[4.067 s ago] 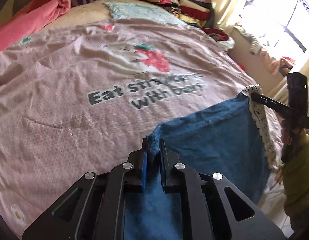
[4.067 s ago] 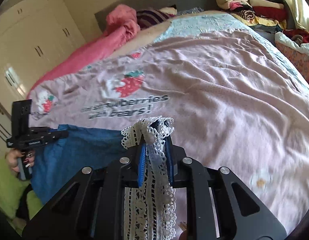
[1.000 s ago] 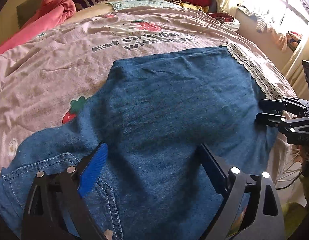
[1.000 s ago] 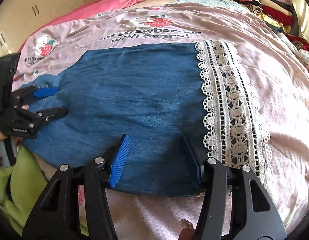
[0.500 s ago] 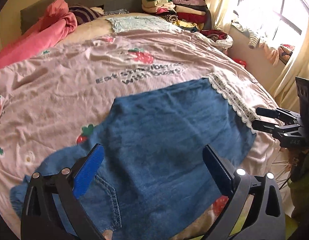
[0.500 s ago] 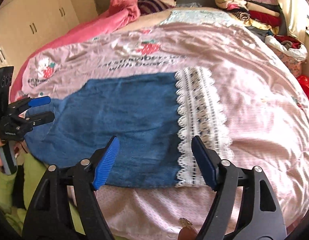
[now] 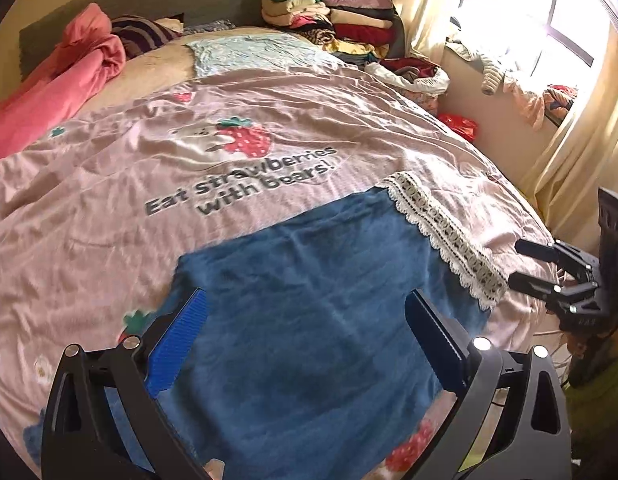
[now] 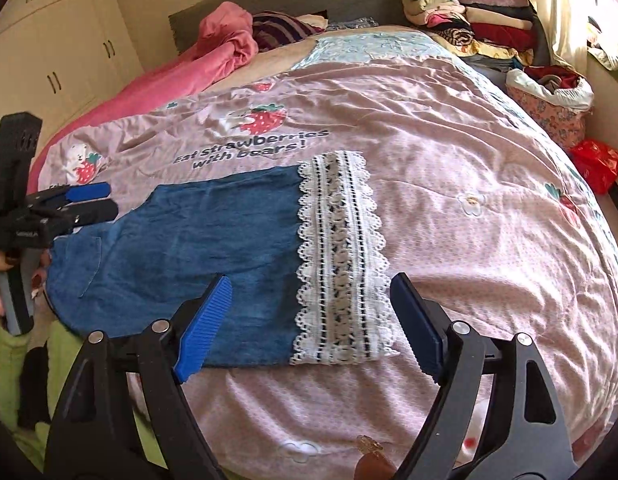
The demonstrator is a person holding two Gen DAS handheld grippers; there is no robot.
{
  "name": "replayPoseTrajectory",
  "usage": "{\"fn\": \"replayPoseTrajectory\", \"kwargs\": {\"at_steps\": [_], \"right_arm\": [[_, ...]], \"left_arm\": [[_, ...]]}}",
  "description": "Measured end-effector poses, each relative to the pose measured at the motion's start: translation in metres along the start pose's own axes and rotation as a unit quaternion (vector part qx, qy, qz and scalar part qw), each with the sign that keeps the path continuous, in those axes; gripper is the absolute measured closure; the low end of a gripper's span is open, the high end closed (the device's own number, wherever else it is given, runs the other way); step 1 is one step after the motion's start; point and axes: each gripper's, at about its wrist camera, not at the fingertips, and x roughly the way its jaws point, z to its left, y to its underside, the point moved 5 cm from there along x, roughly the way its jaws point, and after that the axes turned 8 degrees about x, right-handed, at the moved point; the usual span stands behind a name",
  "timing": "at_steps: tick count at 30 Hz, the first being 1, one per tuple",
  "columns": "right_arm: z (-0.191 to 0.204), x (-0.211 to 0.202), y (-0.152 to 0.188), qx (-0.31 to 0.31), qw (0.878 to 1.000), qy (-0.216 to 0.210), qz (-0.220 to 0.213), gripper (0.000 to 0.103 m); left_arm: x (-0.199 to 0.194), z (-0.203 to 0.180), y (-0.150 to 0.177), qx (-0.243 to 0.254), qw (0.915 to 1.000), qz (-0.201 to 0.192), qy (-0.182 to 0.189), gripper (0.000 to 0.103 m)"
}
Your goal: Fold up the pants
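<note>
on the near part of the bed, atop the pink strawberry-print bedspread (image 8: 449,184), the blue denim pants (image 8: 205,232) lie flat with the long axis running across the bed, left to right. the white lace hem (image 8: 341,256) points to the person's right, and the end with the back pocket (image 8: 79,264) points left, reaching the near left edge of the bed. the printed words "eat strawberries with bears!" sit just beyond the far edge of the denim.

about four seconds earlier both grippers were clamped on the cloth, the left on a denim corner and the right on the lace, with the pants lifted between them. now the garment is spread on the cover and neither tool touches it. compared with half a second ago, both have drawn a little farther back and up, so more bedspread shows around the pants.

the left gripper (image 7: 305,344) hovers above the denim with its blue-padded fingers spread wide, nothing between them. the right gripper (image 8: 309,324) hangs over the near edge of the pants close to the lace, its fingers likewise wide apart and empty. each tool points forward toward the headboard. a stack of folded clothes (image 7: 341,16) and a pink blanket (image 8: 197,68) rest at the far end of the bed.
</note>
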Motion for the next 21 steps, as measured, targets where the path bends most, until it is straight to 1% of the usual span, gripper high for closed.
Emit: {"fn": "replayPoseTrajectory", "kwargs": {"at_steps": [6,11,18,21], "right_arm": [[-0.013,0.01,0.005,0.013,1.0,-0.007,0.008,0.027],[-0.02,0.02,0.008,0.022,1.0,-0.015,0.016,0.026],[-0.027,0.039,0.012,0.037,0.998,-0.026,0.036,0.026],[-0.029,0.047,0.013,0.045,0.998,-0.026,0.045,0.026]], "left_arm": [[0.027,-0.009,-0.026,0.014,0.9998,0.007,0.008,0.005],[0.055,-0.027,-0.054,0.052,0.9984,0.01,0.017,0.005],[0.113,-0.048,-0.076,0.101,0.9933,0.042,0.038,0.005],[0.137,-0.051,-0.079,0.115,0.9909,0.061,0.035,0.005]]}}
